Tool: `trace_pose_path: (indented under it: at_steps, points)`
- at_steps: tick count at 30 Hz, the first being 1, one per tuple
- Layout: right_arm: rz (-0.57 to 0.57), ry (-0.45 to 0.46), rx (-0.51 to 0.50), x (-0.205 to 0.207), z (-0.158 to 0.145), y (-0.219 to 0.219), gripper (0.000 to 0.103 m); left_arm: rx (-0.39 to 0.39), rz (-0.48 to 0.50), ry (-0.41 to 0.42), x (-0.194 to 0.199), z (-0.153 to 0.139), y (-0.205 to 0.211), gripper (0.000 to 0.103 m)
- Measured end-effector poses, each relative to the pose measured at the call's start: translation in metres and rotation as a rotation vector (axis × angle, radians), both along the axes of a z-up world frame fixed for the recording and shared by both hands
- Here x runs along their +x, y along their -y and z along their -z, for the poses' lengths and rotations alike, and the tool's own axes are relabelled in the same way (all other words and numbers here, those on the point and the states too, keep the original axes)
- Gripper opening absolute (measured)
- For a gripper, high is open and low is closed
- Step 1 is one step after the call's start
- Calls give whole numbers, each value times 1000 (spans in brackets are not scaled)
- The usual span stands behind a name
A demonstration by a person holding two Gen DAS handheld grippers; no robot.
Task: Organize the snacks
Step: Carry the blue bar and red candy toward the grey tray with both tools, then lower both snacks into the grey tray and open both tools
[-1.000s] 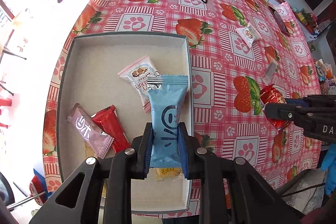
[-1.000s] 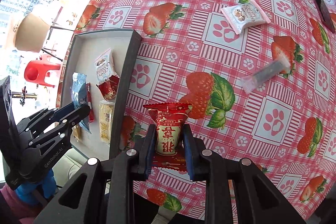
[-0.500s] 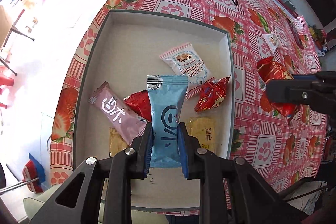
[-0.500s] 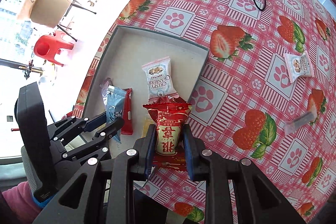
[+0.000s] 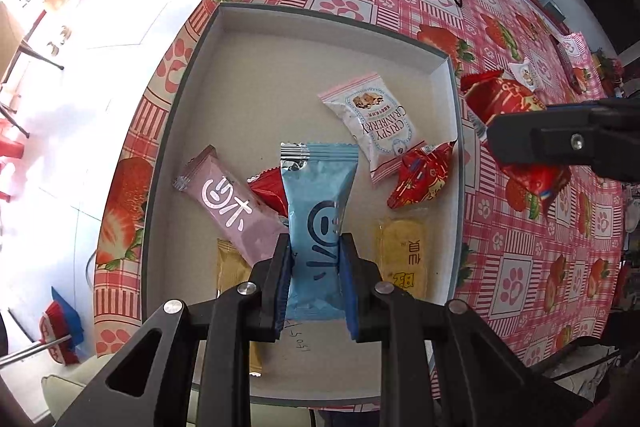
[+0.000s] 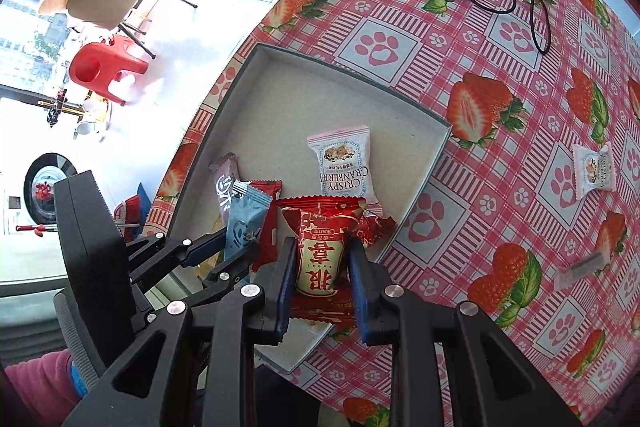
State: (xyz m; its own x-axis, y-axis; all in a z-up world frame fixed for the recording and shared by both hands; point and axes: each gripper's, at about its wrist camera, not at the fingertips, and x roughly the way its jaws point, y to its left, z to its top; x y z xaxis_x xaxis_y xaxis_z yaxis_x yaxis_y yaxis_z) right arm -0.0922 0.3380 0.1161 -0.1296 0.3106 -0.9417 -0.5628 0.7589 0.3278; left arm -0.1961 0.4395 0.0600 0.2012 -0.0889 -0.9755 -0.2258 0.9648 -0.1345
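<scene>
blue snack (image 5: 318,223) | lower end hidden | yellow packet (image 5: 234,269) half-covered

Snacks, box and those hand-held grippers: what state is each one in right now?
Left hand-held gripper: shut on blue packet, above box.
Right hand-held gripper: shut on red packet.
Box: open, holding several snacks.
Cranberry packet: lying flat in box.
Pink bar: lying in box.
White packet: out on tablecloth.
</scene>
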Motion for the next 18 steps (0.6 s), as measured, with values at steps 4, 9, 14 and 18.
trace_pose_path:
  at_steps: [4, 9, 14, 18]
  points:
    - [6, 3, 8, 2, -2, -2, 27, 3, -4, 1, 0, 0, -2, 25]
    - [-6, -18, -5, -2, 6, -5, 27, -4, -15, -21, -3, 8, -3, 25]
    - [-14, -26, -7, -2, 9, -11, 27, -4, -25, -35, -4, 12, -6, 25]
    - [-28, -31, -11, -2, 11, -17, 27, -2, -25, -42, -4, 14, -7, 25]
